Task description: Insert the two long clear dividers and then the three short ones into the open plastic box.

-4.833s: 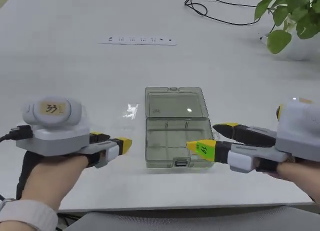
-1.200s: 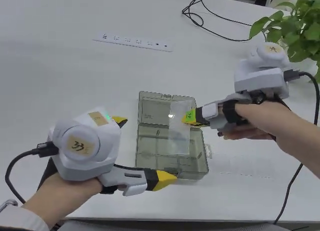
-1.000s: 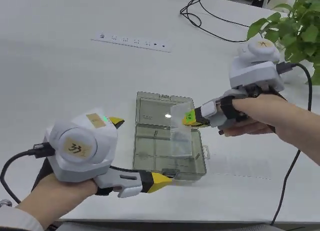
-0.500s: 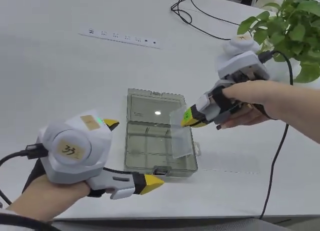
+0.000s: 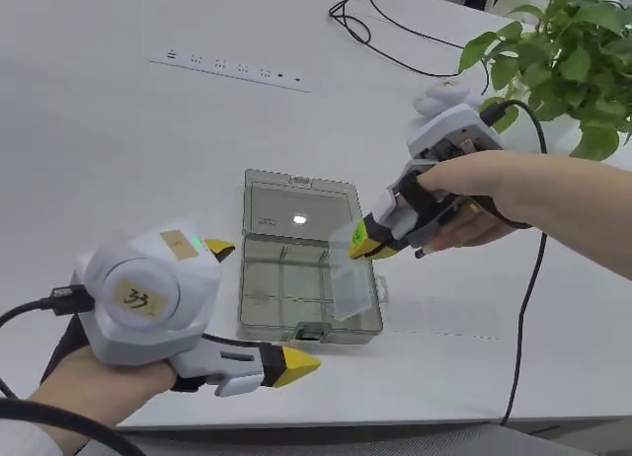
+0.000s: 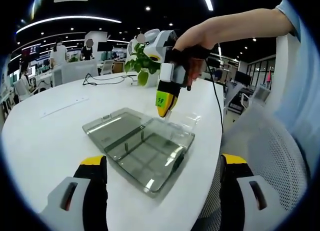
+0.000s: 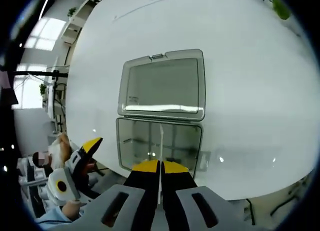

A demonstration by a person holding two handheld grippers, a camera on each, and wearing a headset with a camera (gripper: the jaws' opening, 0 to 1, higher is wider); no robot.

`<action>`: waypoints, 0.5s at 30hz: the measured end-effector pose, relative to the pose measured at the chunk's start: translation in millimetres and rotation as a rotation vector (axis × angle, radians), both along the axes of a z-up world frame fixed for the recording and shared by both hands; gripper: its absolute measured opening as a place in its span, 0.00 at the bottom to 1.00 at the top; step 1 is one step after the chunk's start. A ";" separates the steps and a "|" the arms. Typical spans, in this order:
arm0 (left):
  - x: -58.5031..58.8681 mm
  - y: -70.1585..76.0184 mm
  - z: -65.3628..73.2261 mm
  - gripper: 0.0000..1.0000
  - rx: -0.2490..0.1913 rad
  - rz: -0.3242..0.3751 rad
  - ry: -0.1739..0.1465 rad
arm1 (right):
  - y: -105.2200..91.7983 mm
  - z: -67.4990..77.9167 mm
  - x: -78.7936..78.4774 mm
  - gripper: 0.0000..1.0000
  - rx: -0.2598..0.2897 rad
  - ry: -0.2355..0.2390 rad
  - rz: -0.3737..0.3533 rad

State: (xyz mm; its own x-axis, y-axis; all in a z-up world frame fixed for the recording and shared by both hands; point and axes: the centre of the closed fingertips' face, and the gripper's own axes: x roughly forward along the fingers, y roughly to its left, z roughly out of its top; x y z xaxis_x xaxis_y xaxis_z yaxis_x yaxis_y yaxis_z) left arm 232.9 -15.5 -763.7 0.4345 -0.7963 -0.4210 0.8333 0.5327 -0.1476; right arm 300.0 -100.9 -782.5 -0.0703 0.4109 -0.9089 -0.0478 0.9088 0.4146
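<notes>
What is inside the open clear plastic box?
A clear divider sheet, pinched by the right gripper, reaches into the box base. Faint partition lines show; the floor behind the sheet is obscured.

White left gripper [image 5: 257,305], yellow tips [image 5: 296,362], black cable [image 5: 30,313]

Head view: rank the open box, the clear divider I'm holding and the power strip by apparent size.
1. open box.
Then unsure: the clear divider looks broader, the power strip longer but thin and farther away.

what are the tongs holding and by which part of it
The right tongs pinch a clear divider by its upper end, above the open box. The left tongs are open, holding nothing.
</notes>
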 end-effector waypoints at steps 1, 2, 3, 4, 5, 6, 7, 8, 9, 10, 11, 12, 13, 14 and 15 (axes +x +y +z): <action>0.3 0.3 -0.1 0.95 -0.003 0.002 0.002 | -0.4 -1.2 1.5 0.02 -0.002 -0.005 0.001; 0.6 0.5 0.1 0.95 -0.005 0.003 0.001 | -1.0 -2.0 1.9 0.02 -0.005 -0.004 -0.001; 0.4 0.5 0.0 0.95 -0.006 0.003 0.003 | -1.5 -2.7 3.1 0.02 -0.007 -0.007 -0.003; 0.2 0.7 -0.5 0.95 -0.005 0.002 0.004 | -1.4 -3.6 3.0 0.02 -0.007 -0.004 -0.006; 0.2 1.1 -1.5 0.95 -0.004 0.002 0.004 | -1.2 -4.6 1.1 0.02 -0.011 0.002 -0.004; 0.0 1.3 -2.0 0.95 -0.003 0.002 0.005 | -0.7 -4.5 -2.7 0.02 -0.017 0.002 0.004; -0.7 1.2 -2.1 0.95 -0.006 0.001 0.008 | -1.6 -5.4 -3.7 0.02 -0.024 0.003 0.008; -0.8 1.3 -2.3 0.95 -0.008 0.002 0.009 | -1.9 -6.0 -3.3 0.02 -0.025 0.001 0.007; -1.1 1.5 -2.8 0.95 -0.007 0.003 0.011 | -1.9 -6.8 -2.9 0.02 -0.023 0.000 0.003; -1.2 1.6 -3.0 0.95 -0.007 0.002 0.012 | -1.7 -7.2 -2.7 0.02 -0.021 0.000 0.001; -1.3 1.8 -3.6 0.95 -0.007 0.003 0.013 | -0.9 -8.5 -3.9 0.02 -0.018 0.008 -0.001; -1.2 2.0 -4.0 0.95 -0.007 0.004 0.013 | -0.8 -9.4 -4.8 0.02 -0.021 0.011 0.001; -1.7 2.0 -4.9 0.95 -0.006 0.003 0.016 | -1.5 -10.6 -4.0 0.02 -0.029 0.002 0.011; -1.9 2.1 -5.4 0.95 -0.006 0.003 0.017 | -1.4 -11.6 -4.8 0.02 -0.031 0.006 0.012; -2.0 2.2 -6.2 0.95 -0.005 0.004 0.019 | -1.4 -12.1 -4.2 0.02 -0.030 0.005 0.009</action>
